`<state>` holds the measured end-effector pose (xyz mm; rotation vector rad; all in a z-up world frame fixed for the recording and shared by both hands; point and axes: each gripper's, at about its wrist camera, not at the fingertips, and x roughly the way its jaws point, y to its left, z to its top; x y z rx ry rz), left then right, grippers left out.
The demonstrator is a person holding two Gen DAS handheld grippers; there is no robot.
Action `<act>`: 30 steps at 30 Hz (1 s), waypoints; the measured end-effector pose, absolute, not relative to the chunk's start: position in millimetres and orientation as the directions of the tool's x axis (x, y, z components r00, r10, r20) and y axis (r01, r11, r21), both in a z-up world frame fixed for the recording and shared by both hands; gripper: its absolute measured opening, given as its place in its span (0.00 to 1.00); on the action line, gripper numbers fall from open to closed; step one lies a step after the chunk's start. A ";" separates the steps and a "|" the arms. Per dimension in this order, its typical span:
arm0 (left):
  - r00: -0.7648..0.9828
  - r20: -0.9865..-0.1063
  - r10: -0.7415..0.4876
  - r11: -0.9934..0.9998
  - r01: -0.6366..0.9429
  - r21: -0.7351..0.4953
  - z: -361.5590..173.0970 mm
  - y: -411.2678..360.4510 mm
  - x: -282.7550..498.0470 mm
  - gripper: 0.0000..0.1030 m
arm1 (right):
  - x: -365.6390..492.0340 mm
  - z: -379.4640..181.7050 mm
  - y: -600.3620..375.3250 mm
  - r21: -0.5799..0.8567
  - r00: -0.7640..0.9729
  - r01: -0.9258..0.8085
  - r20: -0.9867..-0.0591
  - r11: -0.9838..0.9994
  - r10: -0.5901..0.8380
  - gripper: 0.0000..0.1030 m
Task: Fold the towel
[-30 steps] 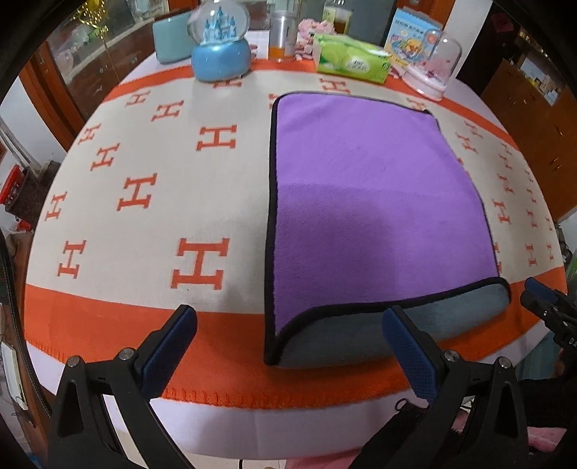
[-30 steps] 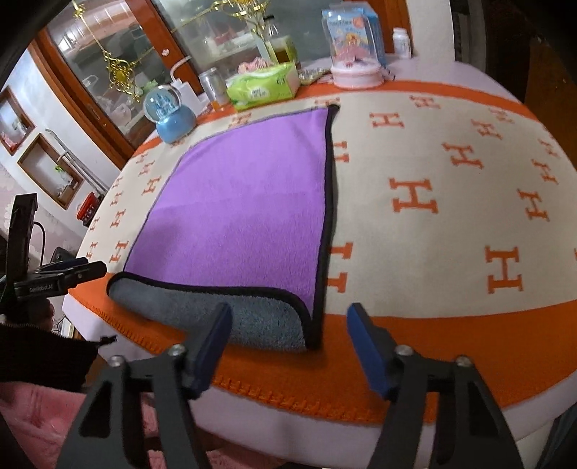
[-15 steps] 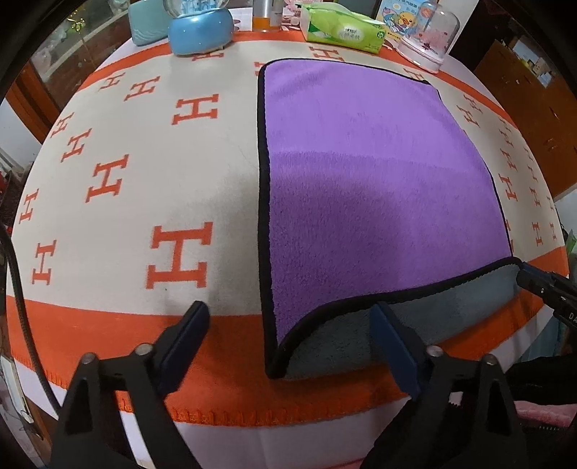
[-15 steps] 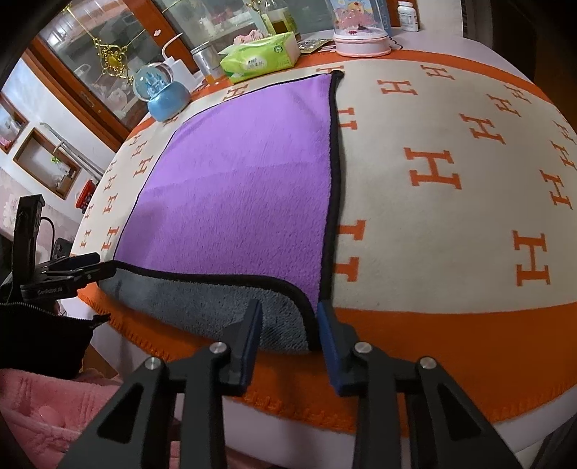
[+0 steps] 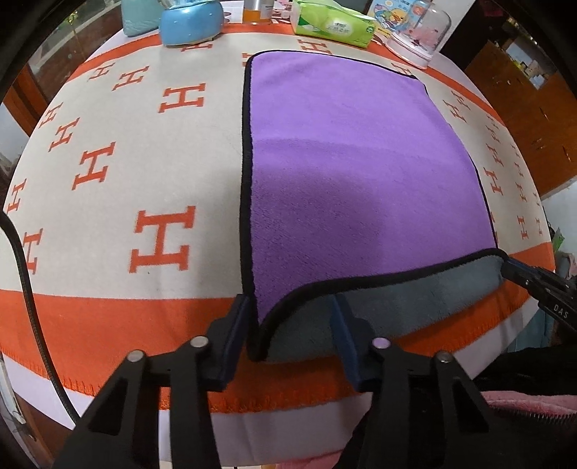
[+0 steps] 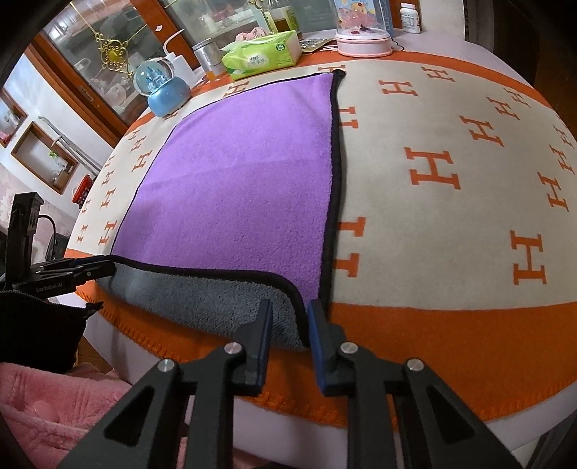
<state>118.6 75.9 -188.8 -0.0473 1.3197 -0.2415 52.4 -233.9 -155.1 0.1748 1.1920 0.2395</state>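
A purple towel (image 5: 353, 173) with black trim lies flat on the table; its near edge is turned up and shows the grey underside (image 5: 396, 299). It also shows in the right wrist view (image 6: 245, 187). My left gripper (image 5: 290, 324) straddles the towel's near left corner, its jaws partly closed with a gap left. My right gripper (image 6: 288, 324) straddles the near right corner, its jaws narrowed close around the trim. Each gripper's tip shows at the other view's edge.
The table wears a cream and orange cloth with H marks (image 5: 162, 241). At the far edge stand a blue snow globe (image 6: 162, 88), a green tissue pack (image 5: 331, 23) and a pink domed box (image 6: 362, 38). A black cable (image 5: 25, 274) hangs at the left.
Both grippers moved forward onto the towel's near corners. The left jaws narrowed from wide open; the right jaws kept narrowing around the corner.
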 end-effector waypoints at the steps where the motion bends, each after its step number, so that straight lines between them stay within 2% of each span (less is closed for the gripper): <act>1: 0.228 -0.952 -0.203 0.974 0.151 -0.171 -188.1 74.6 117.9 0.32 | 52.2 -154.9 -233.8 0.259 0.350 -0.093 -0.896 0.961 0.275 0.18; 6: 0.216 -0.956 -0.196 0.976 0.135 -0.170 -188.6 78.1 114.4 0.14 | 50.0 -154.2 -233.4 0.257 0.352 -0.098 -0.895 0.961 0.275 0.13; 9: 0.217 -0.954 -0.207 0.975 0.127 -0.183 -187.3 82.6 110.0 0.10 | 48.5 -153.5 -233.0 0.249 0.355 -0.099 -0.895 0.963 0.268 0.09; 16: 0.205 -0.963 -0.173 0.979 0.146 -0.144 -184.8 75.8 105.5 0.05 | 47.0 -150.9 -230.3 0.230 0.367 -0.112 -0.894 0.967 0.255 0.04; 30: 0.213 -0.966 -0.146 0.980 0.164 -0.112 -165.2 69.8 112.4 0.03 | 50.8 -141.4 -228.8 0.212 0.390 -0.128 -0.887 0.969 0.246 0.03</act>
